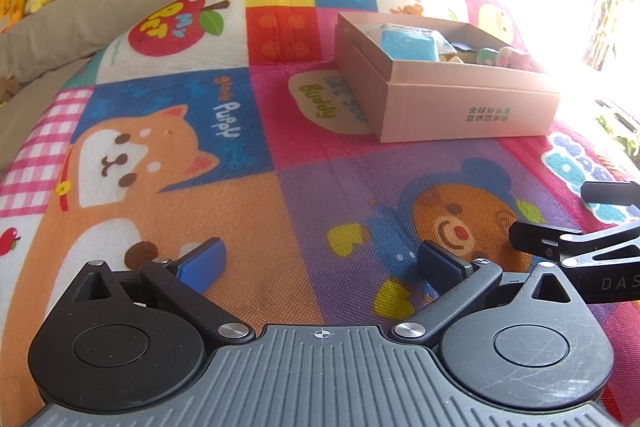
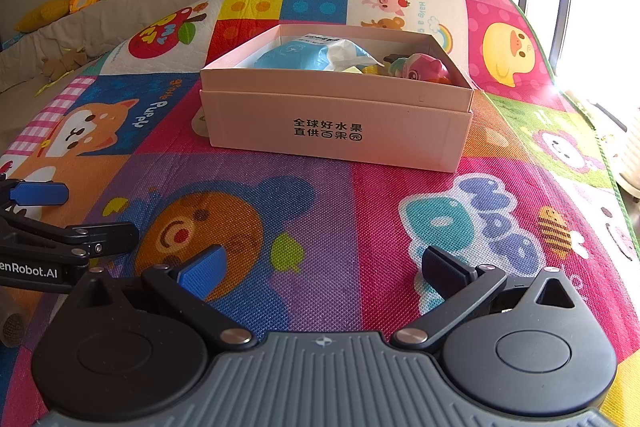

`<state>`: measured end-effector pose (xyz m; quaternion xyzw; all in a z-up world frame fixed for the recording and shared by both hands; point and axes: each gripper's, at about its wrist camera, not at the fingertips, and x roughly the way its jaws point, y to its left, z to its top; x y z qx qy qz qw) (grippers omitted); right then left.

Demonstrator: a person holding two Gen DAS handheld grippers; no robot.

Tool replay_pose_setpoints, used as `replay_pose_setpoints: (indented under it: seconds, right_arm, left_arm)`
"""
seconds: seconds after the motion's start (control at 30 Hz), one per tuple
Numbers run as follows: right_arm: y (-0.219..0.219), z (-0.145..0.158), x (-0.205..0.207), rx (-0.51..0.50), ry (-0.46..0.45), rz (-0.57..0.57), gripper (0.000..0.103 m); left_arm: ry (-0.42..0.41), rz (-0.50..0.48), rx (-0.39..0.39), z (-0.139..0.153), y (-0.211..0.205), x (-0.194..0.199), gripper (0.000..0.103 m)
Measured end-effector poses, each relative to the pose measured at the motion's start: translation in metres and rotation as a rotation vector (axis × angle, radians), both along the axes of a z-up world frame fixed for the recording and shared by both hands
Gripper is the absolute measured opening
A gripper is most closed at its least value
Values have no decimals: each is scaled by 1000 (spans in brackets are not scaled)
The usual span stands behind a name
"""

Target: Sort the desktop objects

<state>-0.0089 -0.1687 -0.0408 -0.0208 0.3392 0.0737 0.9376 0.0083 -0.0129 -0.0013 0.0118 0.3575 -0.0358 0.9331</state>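
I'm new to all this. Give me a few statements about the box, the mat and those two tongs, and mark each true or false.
1. The pink box is open at the top. True.
2. The box is empty. False: a blue packet and small toys lie inside.
3. The left tongs are gripping a toy. False: their jaws stand apart with nothing between them.
4. The right tongs are open and hold nothing. True.
5. The box sits on a plain white cloth. False: it rests on a colourful cartoon mat.
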Motion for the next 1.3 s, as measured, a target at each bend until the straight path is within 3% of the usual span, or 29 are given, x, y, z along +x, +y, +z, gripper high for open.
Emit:
replay_pose_setpoints:
  seconds: [1.3]
  right_arm:
    - [-2, -1, 0, -2, 0, 5, 103]
  left_arm:
    - [1, 1, 8, 0, -1, -1, 103]
